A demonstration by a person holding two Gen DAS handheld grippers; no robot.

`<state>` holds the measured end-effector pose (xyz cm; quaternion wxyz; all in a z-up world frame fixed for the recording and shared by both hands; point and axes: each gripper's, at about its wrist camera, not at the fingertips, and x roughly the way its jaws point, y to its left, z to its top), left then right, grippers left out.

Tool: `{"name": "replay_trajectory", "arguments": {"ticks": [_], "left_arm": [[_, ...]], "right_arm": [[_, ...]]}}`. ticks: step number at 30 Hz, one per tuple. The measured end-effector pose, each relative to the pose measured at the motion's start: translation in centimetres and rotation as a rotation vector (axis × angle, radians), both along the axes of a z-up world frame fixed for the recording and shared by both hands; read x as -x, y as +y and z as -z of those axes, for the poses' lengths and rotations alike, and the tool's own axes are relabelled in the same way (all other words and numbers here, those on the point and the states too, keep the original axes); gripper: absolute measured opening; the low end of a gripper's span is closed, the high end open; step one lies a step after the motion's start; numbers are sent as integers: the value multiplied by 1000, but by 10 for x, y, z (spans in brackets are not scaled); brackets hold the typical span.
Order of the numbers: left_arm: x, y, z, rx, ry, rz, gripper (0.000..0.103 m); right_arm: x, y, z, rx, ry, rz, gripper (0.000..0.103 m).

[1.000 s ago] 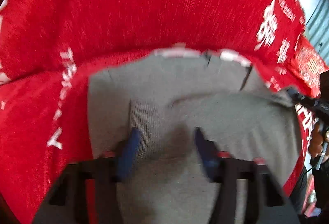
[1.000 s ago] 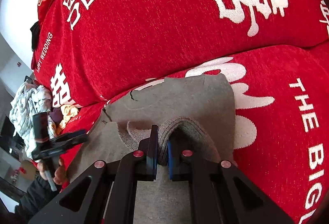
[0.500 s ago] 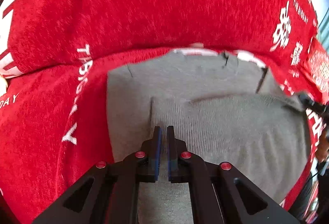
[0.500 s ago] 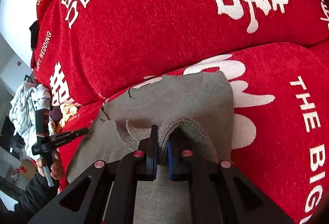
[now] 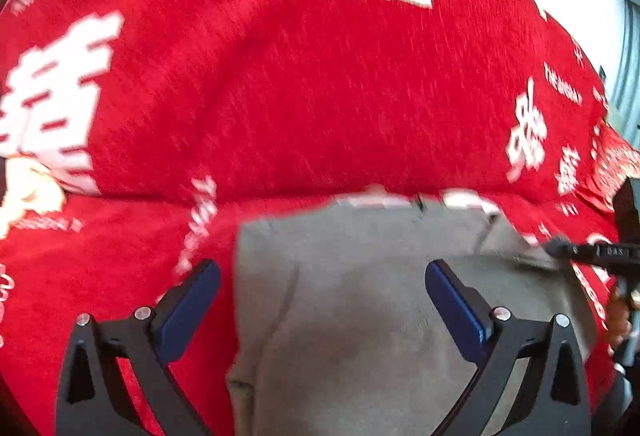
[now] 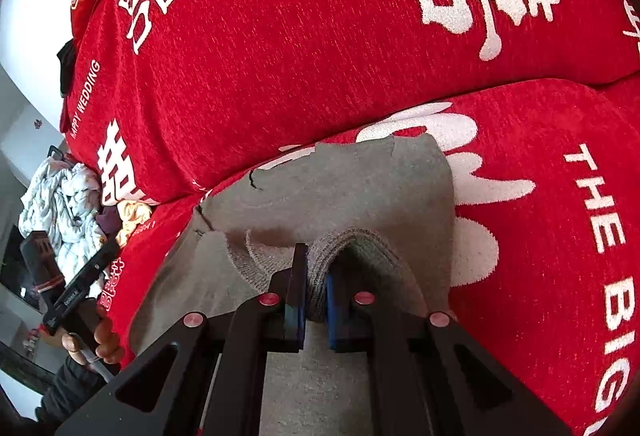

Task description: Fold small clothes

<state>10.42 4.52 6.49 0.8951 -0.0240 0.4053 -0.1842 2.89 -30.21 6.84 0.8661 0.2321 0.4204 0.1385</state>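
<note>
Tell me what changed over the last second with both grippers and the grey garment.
The left gripper shut on the grey knit garment half a second ago, then let go: its jaws now stand wide open, and its view has tilted up the red sofa cover. The right gripper stayed clamped on the garment's ribbed fold, and the garment still lies on the seat.

My left gripper [image 5: 322, 300] is spread wide, blue pads [image 5: 188, 312] far apart, nothing between them; it hovers tilted downward. From the right wrist view I see my left hand [image 6: 96, 340] wrapped around its handle at the lower left. My right gripper [image 6: 316, 300] is closed tight, blue pads [image 6: 296, 300] nearly meeting, pinching a raised fold of the grey knit garment [image 6: 344, 252].
</note>
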Motion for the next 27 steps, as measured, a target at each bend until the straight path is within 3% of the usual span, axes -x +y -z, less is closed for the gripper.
{"name": "replay_trajectory", "arguments": {"ticks": [2,6,8,9,10,12,15,16,18,19,21,23,27], "left_arm": [[-15,-8,18,0,91,68,102],[-33,-10,48,-43,176,120,102],[-38,-1,57,-19,213,136,91],[-42,-2,63,-15,234,150,75],[-38,-6,64,-15,251,165,66],[-41,-12,71,-44,263,182,66],[-43,-18,75,-58,269,188,46],[-46,-15,77,-58,273,179,45],[-39,-8,70,-61,242,123,51],[-43,-6,66,-67,222,82,74],[-39,3,63,-49,201,33,103],[-39,6,62,-13,190,45,102],[-38,0,68,-44,184,95,101]], "right_arm": [[0,1,-1,6,-1,-4,8],[-1,-1,-1,1,0,-3,8],[-1,-1,0,2,0,-5,8],[-1,-1,1,4,1,-7,8],[-1,-1,2,6,3,-7,8],[-2,-2,4,4,8,-6,8],[-3,-3,7,-1,12,-2,8],[-3,-4,7,-2,13,-2,8],[-3,-4,7,-3,12,-3,8],[-2,-4,7,-3,10,-5,8],[-2,-4,7,1,9,-7,8],[-2,-4,7,-2,10,-5,8],[-2,-3,8,-3,14,-1,8]]}}
